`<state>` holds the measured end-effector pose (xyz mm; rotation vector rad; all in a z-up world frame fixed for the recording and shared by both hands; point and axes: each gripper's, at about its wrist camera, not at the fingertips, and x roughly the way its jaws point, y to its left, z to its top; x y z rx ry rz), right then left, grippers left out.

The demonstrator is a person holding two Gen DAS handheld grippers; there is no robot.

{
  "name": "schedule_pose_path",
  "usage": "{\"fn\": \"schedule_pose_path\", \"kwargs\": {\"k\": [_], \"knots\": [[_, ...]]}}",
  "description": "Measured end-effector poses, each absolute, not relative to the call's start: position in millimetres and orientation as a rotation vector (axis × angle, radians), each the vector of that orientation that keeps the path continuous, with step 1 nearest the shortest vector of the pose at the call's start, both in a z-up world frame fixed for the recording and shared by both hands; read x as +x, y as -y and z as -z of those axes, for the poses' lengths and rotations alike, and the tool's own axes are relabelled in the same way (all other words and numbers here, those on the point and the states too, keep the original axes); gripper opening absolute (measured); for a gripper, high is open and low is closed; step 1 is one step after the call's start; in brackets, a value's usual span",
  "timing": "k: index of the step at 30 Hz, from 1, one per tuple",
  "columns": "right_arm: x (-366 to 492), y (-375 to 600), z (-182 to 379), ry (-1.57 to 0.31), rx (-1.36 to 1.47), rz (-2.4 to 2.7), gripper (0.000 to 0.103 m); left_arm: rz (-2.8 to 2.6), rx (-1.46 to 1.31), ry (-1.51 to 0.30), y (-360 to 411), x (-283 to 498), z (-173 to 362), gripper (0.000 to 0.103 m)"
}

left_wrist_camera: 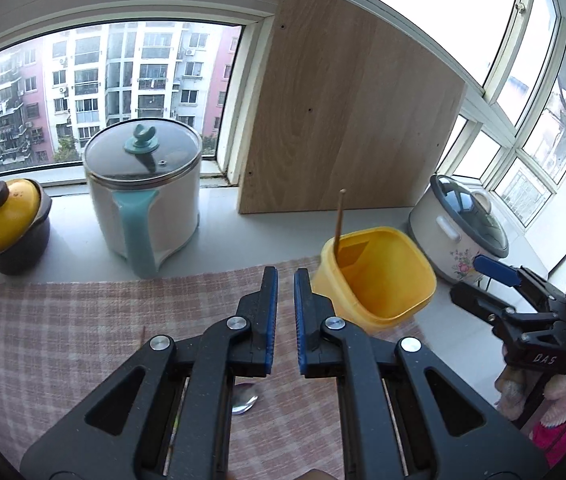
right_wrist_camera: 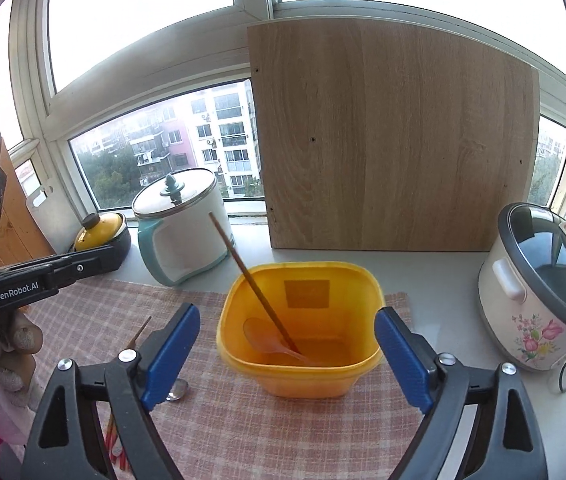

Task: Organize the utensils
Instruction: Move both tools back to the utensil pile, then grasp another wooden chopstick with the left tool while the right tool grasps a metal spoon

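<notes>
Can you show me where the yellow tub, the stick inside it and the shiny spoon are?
yellow tub [right_wrist_camera: 243,300]: right wrist view, left rim.
chopstick [right_wrist_camera: 251,280]: right wrist view, mid-shaft.
metal spoon [left_wrist_camera: 245,398]: left wrist view, bowl.

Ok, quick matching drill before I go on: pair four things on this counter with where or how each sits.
Things:
1. chopstick
2. metal spoon
3. clay pot
4. right gripper

States:
A. open, empty, at the bin
B. far left, yellow lid on
C. flat on the checked cloth
D. leaning inside the yellow bin

Pairs: 1-D, 2-C, 3-B, 4-A
</notes>
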<state>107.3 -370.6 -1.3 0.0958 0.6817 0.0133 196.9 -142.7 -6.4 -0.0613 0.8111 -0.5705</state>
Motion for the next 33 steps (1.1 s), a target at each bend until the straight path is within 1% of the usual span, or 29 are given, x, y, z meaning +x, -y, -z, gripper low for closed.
{"fn": "schedule_pose_path", "kwargs": {"k": [4,9,12,18,20,22,23,25,29,33], "knots": [[95,353,10,-0.686,0.127,-0.039,0.093,0.511,-0.007,-0.856,102,190,24,0.006],[95,322,32,-0.783,0.113,-0.095,0.093,0.462,-0.024,-0.94,58,187,51,0.006],[99,305,50,-0.851,0.129,-0.11,0.09,0.454,-0.019,-0.969,43,187,64,0.006],[114,284,94,-0.975,0.243,-0.123,0.072,0.471,-0.043,-1.038,27,189,93,0.006],[120,280,111,-1.007,0.285,-0.128,0.063,0.475,-0.045,-1.068,25,190,104,0.006],[124,277,126,-1.026,0.308,-0.109,0.058,0.484,-0.061,-1.101,26,194,116,0.006],[126,275,134,-1.039,0.328,-0.106,0.053,0.488,-0.06,-1.114,27,196,123,0.006],[131,274,149,-1.066,0.369,-0.109,0.047,0.484,-0.058,-1.146,29,203,136,0.006],[139,270,172,-1.094,0.412,-0.099,0.042,0.497,-0.066,-1.21,34,213,160,0.006],[146,270,187,-1.11,0.462,-0.087,0.04,0.52,-0.028,-1.235,44,215,171,0.006]]}}
